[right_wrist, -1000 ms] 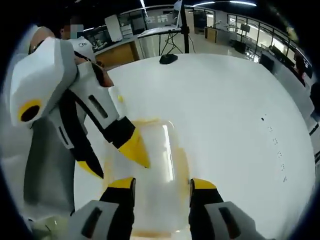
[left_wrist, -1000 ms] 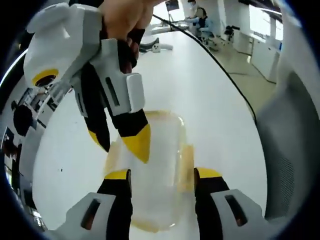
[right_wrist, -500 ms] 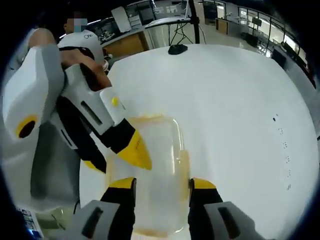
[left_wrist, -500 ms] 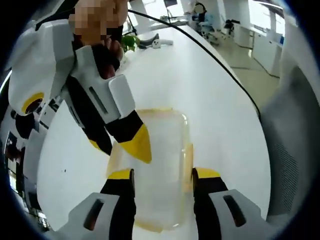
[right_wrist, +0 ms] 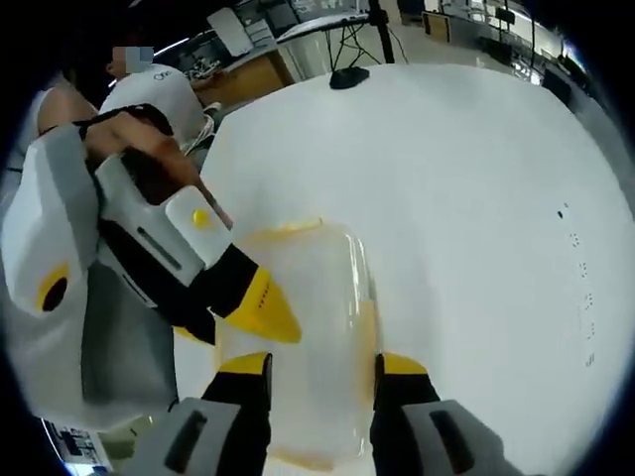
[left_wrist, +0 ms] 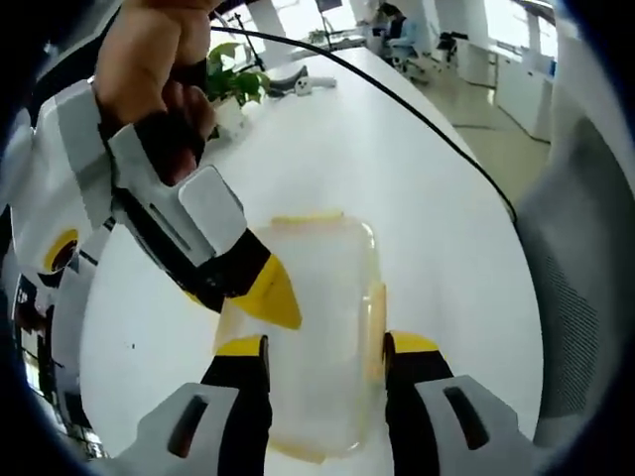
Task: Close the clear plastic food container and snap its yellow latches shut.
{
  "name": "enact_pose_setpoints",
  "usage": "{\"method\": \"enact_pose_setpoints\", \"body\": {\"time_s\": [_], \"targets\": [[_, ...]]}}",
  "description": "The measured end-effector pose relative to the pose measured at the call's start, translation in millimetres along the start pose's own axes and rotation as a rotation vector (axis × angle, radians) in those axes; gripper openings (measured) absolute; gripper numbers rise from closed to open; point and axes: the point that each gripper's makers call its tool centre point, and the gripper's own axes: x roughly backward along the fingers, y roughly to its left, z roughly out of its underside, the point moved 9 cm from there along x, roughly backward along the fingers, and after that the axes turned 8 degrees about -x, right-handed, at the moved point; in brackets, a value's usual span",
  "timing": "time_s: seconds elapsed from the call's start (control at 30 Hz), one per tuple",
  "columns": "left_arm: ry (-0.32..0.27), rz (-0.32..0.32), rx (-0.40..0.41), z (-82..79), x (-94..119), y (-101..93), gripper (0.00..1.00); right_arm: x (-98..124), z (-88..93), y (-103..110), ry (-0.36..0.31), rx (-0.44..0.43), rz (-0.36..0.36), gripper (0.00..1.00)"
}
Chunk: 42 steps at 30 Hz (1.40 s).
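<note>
A clear plastic food container (left_wrist: 317, 327) with its lid on lies on the white table (left_wrist: 397, 178). Yellow latches show at its far end (left_wrist: 308, 216) and along its right side (left_wrist: 375, 317). My left gripper (left_wrist: 325, 347) is open, its jaws standing on either side of the container's near part. My right gripper (left_wrist: 248, 302) slants in from the upper left, one yellow tip resting on the lid's left edge. In the right gripper view, the container (right_wrist: 313, 317) lies between the open jaws of my right gripper (right_wrist: 319, 362), and my left gripper (right_wrist: 248, 322) leans onto its left edge.
A black cable (left_wrist: 427, 109) runs across the table, and a grey chair back (left_wrist: 585, 278) stands at the right. A potted plant (left_wrist: 233, 84) sits at the far end. A person in a white shirt (right_wrist: 159, 94) is on the left, and a black object (right_wrist: 347, 76) lies near the table's far edge.
In both views the other gripper has tilted flatter and lower over the container's left edge. Both cameras have shifted a little; the container has stayed put.
</note>
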Motion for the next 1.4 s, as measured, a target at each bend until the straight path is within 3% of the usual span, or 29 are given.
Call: {"method": "enact_pose_setpoints", "body": {"time_s": [0.07,0.13,0.27,0.43,0.67,0.8,1.07,1.2,1.4], "targets": [[-0.002,-0.005,-0.003,-0.1,-0.9,-0.4,0.42,0.6,1.0,0.9,-0.004,0.006,0.005,0.38],[0.008,-0.045,-0.080,-1.9,-4.8,-3.9,0.42,1.0,2.6,2.1,-0.016,0.006,0.006,0.38],[0.008,-0.077,-0.076,-5.2,-10.5,-13.1,0.40,-0.1,0.9,3.1,0.002,0.014,0.020,0.38],[0.006,-0.057,-0.078,1.4,-9.2,-6.9,0.41,0.8,0.7,1.4,0.010,0.025,0.019,0.38],[0.020,-0.066,-0.081,-2.1,-6.6,-6.8,0.42,1.5,1.0,1.0,-0.005,0.026,0.008,0.39],[-0.020,-0.068,-0.018,-1.4,-4.2,-5.9,0.43,2.4,8.2,-0.8,-0.108,0.031,-0.020,0.40],[-0.058,-0.025,0.023,-0.7,-0.8,-0.1,0.43,11.0,19.0,10.9,-0.219,0.060,0.063,0.42],[-0.070,-0.001,0.039,-0.9,-0.5,0.8,0.45,17.4,29.0,19.6,-0.221,0.101,0.118,0.43],[-0.029,0.010,0.047,-0.9,9.6,12.6,0.51,23.9,38.4,31.1,-0.240,0.126,0.167,0.48]]}}
